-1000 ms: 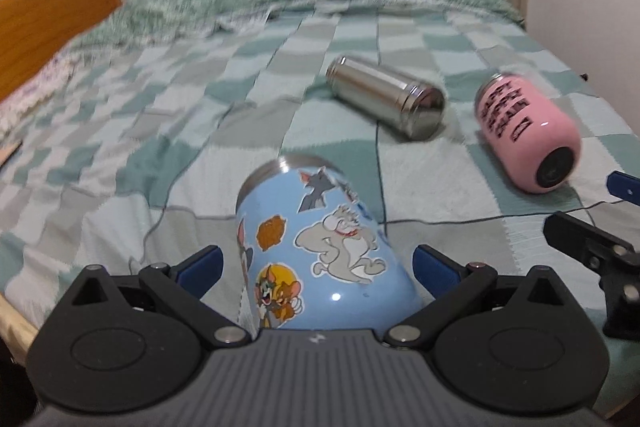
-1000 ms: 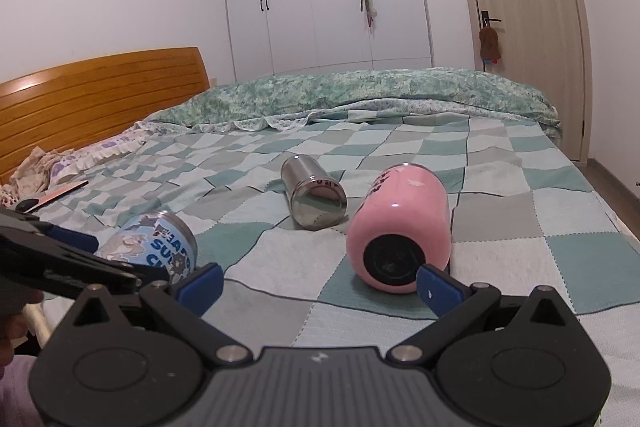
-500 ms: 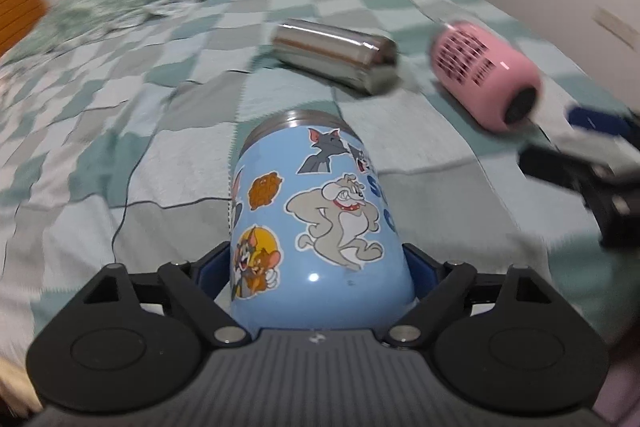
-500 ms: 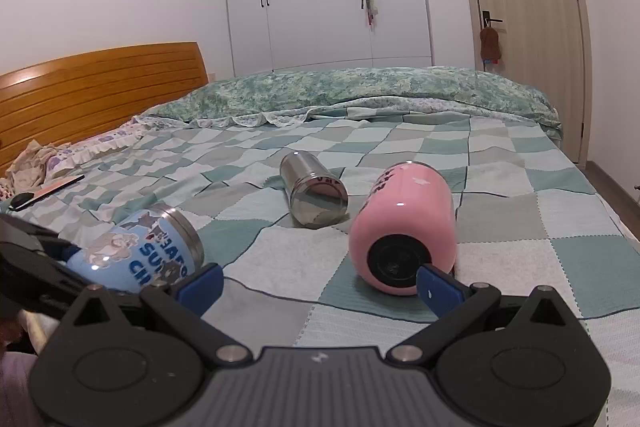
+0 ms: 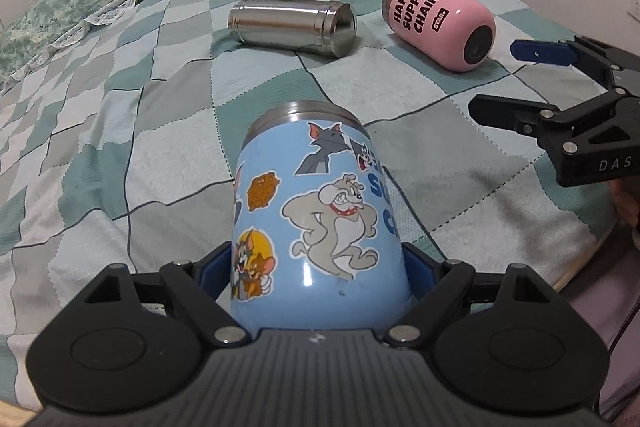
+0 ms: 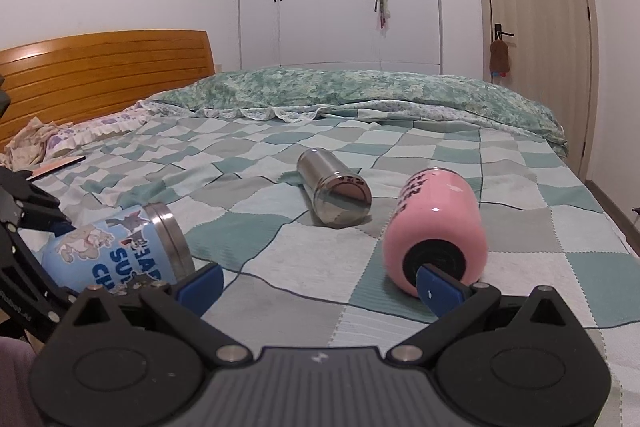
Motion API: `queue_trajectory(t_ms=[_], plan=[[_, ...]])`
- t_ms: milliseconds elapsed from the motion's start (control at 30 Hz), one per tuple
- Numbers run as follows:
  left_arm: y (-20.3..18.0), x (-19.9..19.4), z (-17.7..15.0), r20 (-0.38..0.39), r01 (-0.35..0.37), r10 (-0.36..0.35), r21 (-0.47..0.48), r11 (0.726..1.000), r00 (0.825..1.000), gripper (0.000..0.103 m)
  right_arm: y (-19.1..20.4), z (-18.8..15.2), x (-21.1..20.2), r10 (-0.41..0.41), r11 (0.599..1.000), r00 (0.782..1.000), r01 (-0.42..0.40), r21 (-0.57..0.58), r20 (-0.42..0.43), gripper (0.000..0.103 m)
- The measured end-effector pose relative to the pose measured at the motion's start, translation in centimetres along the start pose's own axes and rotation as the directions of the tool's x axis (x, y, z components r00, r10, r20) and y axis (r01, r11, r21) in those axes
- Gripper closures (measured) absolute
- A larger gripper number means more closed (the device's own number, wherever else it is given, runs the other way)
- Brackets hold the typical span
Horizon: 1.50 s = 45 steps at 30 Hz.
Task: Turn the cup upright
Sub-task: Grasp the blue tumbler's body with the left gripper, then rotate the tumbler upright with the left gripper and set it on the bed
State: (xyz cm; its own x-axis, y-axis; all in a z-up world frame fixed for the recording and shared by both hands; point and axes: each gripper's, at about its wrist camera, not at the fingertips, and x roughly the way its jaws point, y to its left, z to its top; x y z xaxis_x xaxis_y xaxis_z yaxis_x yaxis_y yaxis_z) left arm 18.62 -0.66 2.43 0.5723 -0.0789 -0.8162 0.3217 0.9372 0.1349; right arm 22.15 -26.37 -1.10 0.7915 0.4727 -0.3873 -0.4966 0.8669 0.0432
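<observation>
Checkered green bedspread (image 5: 168,131) fills our view, with a steel cup (image 5: 294,27) and pink cup (image 5: 440,23) lying on their sides. Our left claw (image 5: 318,273) grips the blue cartoon cup (image 5: 316,223), tilted above the bed; our right claw (image 6: 318,279) hangs wide apart near the pink one.

left tongs (image 5: 318,273) now clamped on blue cup (image 5: 316,219), cup raised off checked blanket (image 5: 168,131)

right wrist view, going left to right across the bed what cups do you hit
blue cartoon cup held in the left gripper → steel cup lying on its side → pink cup on its side, near the right gripper
</observation>
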Motion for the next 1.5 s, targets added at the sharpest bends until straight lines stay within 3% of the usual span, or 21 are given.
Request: queue_trajectory(t_ms=[33, 100, 267, 500, 533, 600, 633, 767, 967, 1233, 1500], plan=[[-0.1, -0.1, 0.1, -0.007, -0.012, 0.012, -0.003, 1.000, 1.000, 0.014, 0.0, 0.0, 0.0, 0.003, 1.000, 1.000, -0.003, 0.001, 0.002, 0.000], [-0.1, -0.5, 0.5, -0.007, -0.029, 0.029, -0.023, 0.999, 1.000, 0.000, 0.0, 0.1, -0.1, 0.006, 1.000, 1.000, -0.006, 0.008, 0.004, 0.000], [0.9, -0.8, 2.4, -0.020, -0.017, 0.015, -0.130, 0.991, 1.000, 0.000, -0.7, 0.3, -0.5, 0.014, 0.999, 1.000, -0.014, 0.031, 0.008, 0.000], [0.3, 0.9, 4.7, -0.042, -0.058, 0.053, -0.121, 0.991, 0.998, 0.000, -1.1, 0.4, -0.2, 0.026, 0.999, 1.000, -0.026, 0.031, -0.013, 0.000], [0.2, 1.2, 4.9, -0.050, -0.068, 0.062, -0.118, 0.991, 0.997, 0.002, -1.1, 0.4, -0.2, 0.026, 0.999, 1.000, -0.026, 0.030, -0.015, 0.000], [0.1, 2.1, 5.0, -0.071, -0.082, 0.074, -0.120, 0.989, 0.995, 0.018, -1.1, 0.4, -0.1, 0.027, 0.999, 0.999, -0.026, 0.030, -0.019, 0.000], [0.1, 2.4, 4.9, -0.077, -0.082, 0.072, -0.132, 0.988, 0.994, 0.018, -1.1, 0.4, -0.1, 0.026, 0.999, 0.999, -0.025, 0.030, -0.020, 0.000], [-0.5, 2.0, 4.6, -0.016, -0.074, 0.073, -0.091, 0.993, 0.997, 0.019, -0.9, 0.5, -0.3, 0.023, 0.999, 1.000, -0.023, 0.025, -0.014, 0.000], [0.3, -0.4, 3.1, 0.091, -0.053, 0.068, -0.163, 0.985, 0.994, 0.019, -0.4, 0.5, -1.2, 0.017, 1.000, 1.000, -0.017, 0.015, 0.002, 0.000], [1.7, -5.1, 1.2, 0.279, -0.043, 0.106, -0.224, 0.974, 0.955, 0.019, 1.4, -0.3, -3.0, 0.023, 0.999, 0.999, -0.024, 0.030, 0.036, 0.000], [2.3, -7.1, 0.1, 0.447, -0.038, 0.165, -0.280, 0.959, 0.879, 0.019, 4.1, -1.3, -4.1, 0.023, 1.000, 0.993, -0.023, -0.005, 0.118, 0.000]])
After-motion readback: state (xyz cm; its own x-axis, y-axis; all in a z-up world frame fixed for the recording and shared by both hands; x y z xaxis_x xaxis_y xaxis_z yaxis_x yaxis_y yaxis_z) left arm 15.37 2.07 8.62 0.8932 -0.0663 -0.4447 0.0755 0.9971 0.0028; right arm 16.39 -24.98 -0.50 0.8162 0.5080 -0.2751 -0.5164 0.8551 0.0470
